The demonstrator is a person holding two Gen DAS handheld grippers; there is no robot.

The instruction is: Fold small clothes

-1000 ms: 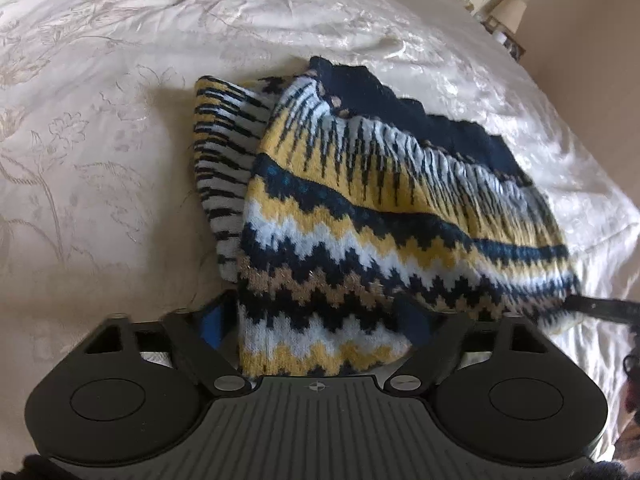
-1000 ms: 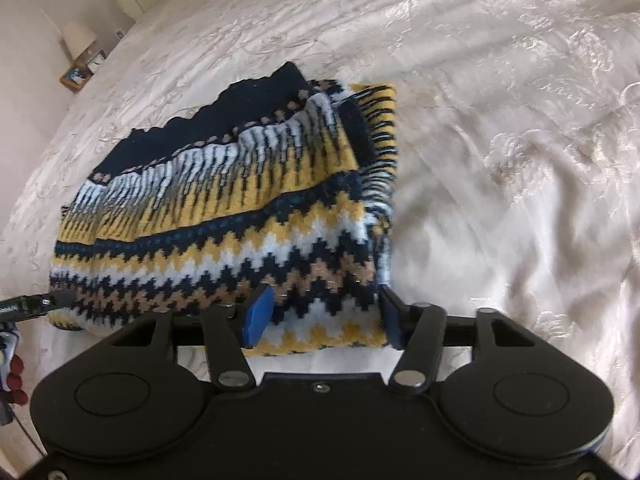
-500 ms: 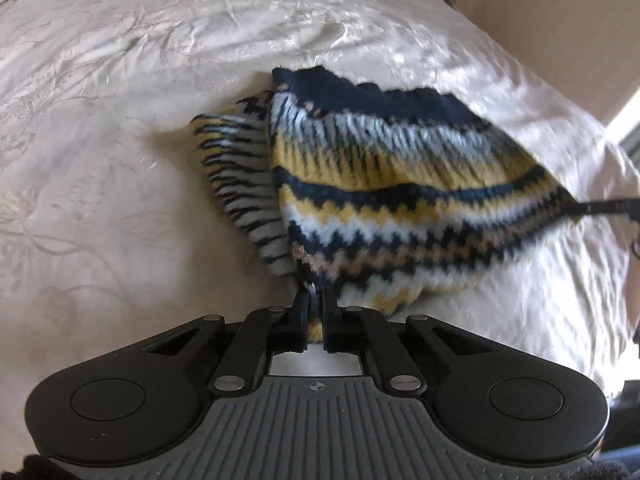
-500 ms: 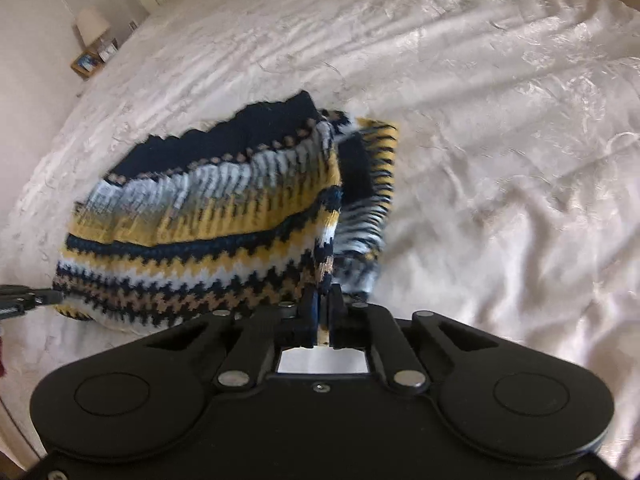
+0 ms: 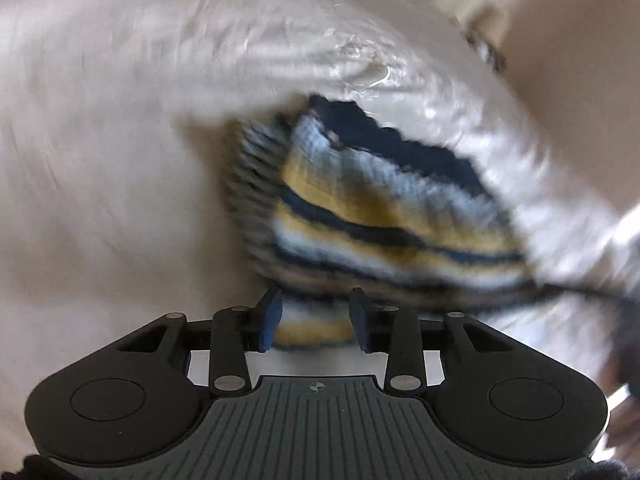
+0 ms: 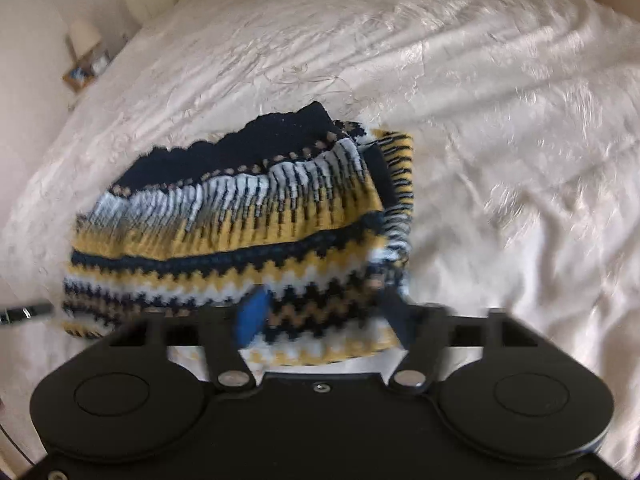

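1. Knitted garment, banded in navy, yellow, white and tan zigzags, lies folded on a cream embroidered bedspread; a striped layer juts out at its right edge in the right wrist view.
2. Left gripper: jaws have just been opening and now stand apart, straddling the garment's near hem, which lies between the blue pads; the pads seem clear of the cloth, though motion blur makes contact hard to judge.
3. Right gripper: jaws have just been opening and stand wide, released, with the near hem between them; the left pad is smeared by blur.
4. Left wrist view is heavily blurred: the garment's pattern reads only as soft stripes, and the dark shape at the right edge cannot be identified.
5. Gripper bodies hide the hem's nearest edge in both views.
6. Lamp and small framed objects at upper left of the right wrist view are too small to make out.
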